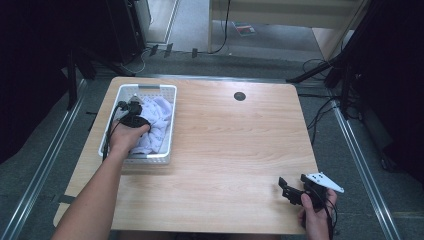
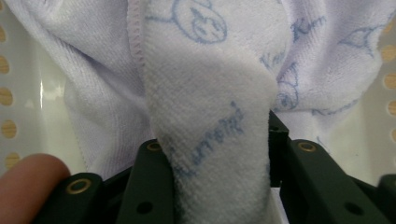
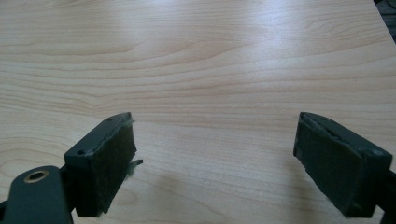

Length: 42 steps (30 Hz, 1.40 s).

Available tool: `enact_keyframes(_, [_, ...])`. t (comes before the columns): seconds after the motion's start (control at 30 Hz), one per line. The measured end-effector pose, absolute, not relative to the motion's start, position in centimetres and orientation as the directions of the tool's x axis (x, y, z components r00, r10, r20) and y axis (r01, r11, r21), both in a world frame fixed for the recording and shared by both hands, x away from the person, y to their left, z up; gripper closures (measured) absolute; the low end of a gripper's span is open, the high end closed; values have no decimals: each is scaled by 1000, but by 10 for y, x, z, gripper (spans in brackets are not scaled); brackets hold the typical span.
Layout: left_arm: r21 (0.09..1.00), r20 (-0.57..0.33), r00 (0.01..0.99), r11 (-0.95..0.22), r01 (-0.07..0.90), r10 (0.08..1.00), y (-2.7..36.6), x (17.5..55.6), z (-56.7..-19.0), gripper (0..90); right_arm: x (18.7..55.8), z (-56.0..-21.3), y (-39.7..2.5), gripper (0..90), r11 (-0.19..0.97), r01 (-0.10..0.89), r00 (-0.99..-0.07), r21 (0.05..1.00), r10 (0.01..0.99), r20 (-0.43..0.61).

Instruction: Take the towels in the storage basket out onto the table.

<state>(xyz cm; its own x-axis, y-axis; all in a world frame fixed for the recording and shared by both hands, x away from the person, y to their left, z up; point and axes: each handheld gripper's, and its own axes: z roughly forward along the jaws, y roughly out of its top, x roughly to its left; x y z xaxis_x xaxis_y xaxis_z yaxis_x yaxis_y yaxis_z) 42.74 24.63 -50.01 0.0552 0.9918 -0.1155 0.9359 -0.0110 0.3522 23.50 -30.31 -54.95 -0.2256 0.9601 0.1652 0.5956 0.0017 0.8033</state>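
A white towel (image 1: 156,122) with pale blue print lies bunched in a white perforated basket (image 1: 167,131) at the table's left. My left gripper (image 1: 133,111) reaches down into that basket. In the left gripper view a fold of the towel (image 2: 215,135) is pinched between the two black jaws, so the gripper is shut on it. A fingertip (image 2: 28,175) shows at the lower left of that view. My right gripper (image 1: 292,191) rests near the table's front right corner, held by a hand. Its pads (image 3: 112,163) stand wide apart over bare wood, with nothing between them.
The wooden table (image 1: 235,145) has a round cable hole (image 1: 239,96) near its far edge. Black stands and cables sit on the floor around the table. The basket's walls (image 2: 28,93) hem in the towel on both sides.
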Motion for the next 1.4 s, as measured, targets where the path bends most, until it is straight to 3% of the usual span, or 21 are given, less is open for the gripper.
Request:
enact_keyframes(0.13, [339, -185, 29, 36, 940, 982, 255, 429, -498, 703, 235, -549, -303, 133, 0, 595, -225, 804, 960, 166])
enact_keyframes(0.37, [346, -230, 26, 57, 936, 973, 258, 429, -477, 707, 235, -549, -303, 133, -4, 596, -224, 803, 959, 171])
enact_keyframes(1.4, [469, -190, 76, 23, 883, 979, 261, 424, -347, 703, 234, -549, -303, 134, 1, 597, -225, 803, 960, 166])
